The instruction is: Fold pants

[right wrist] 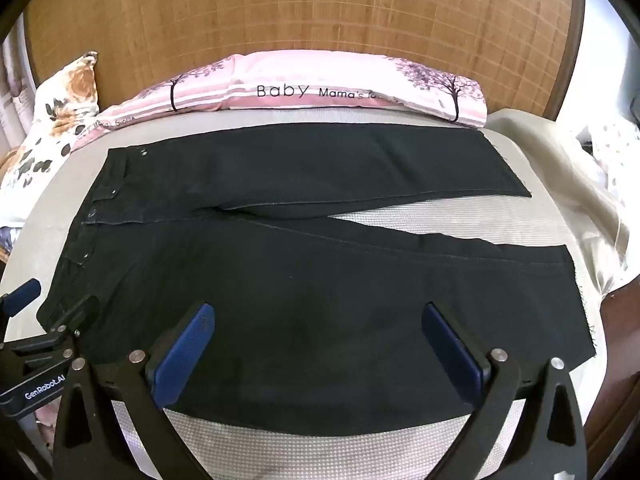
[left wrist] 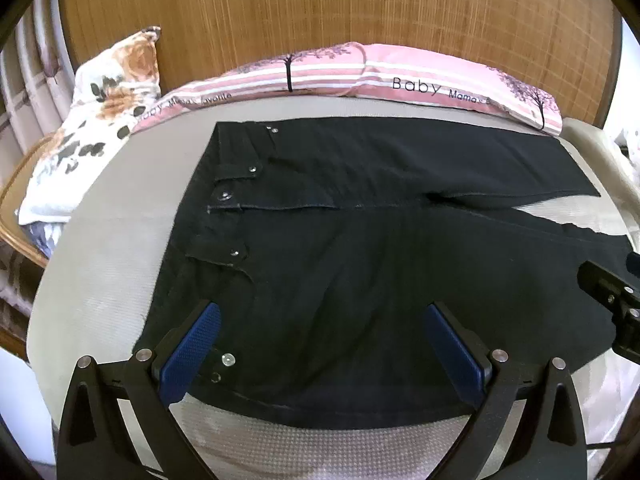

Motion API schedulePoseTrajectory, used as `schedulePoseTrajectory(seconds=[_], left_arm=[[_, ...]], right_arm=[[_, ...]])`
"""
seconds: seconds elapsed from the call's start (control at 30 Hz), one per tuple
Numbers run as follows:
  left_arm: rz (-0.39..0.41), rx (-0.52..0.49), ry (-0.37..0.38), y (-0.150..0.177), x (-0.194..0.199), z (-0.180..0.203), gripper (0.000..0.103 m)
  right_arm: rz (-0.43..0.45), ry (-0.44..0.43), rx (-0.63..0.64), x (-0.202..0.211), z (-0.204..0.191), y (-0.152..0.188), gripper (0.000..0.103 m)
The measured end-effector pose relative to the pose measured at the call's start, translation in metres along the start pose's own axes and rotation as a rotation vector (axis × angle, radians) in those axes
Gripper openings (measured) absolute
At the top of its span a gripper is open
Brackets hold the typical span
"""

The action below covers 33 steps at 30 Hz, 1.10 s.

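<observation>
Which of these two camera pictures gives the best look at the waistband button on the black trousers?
The left wrist view: the waistband button sits large and sharp, with rivets beside it. In the right wrist view the same button is small, near the picture's left edge.

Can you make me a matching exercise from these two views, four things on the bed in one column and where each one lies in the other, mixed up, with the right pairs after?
Things:
1. black pants
2. pink striped pillow
3. flowered pillow
4. left gripper

Places:
A. open, over the near waist end of the pants
B. along the wooden headboard
C. spread flat on the bed cover, legs apart
D. at the far left corner

Pairs: 1-C, 2-B, 3-D, 4-A
</observation>
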<state>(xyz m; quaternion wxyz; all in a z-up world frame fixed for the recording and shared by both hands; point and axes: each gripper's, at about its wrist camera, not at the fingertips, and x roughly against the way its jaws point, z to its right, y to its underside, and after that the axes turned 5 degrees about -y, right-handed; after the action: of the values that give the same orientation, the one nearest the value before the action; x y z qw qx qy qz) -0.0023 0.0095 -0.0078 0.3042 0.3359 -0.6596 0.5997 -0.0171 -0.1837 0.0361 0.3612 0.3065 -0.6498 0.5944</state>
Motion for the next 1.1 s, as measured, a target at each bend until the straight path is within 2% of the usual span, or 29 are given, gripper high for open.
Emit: schedulePoseTrajectory(seconds=[0.37,1.1], left_arm=[[-0.042,-0.008,-0.006,0.0012,-0.0051,0.0018,0.101],[-0.034,-0.018,-0.022,0.0007,-0.001,0.002,0.101]], right_arm=[[0.008,0.002,-0.014,0.0014,0.0066,0.0017,0.102],[0.008,-0.001,-0.017,0.0031,0.0083,0.0048,0.102]])
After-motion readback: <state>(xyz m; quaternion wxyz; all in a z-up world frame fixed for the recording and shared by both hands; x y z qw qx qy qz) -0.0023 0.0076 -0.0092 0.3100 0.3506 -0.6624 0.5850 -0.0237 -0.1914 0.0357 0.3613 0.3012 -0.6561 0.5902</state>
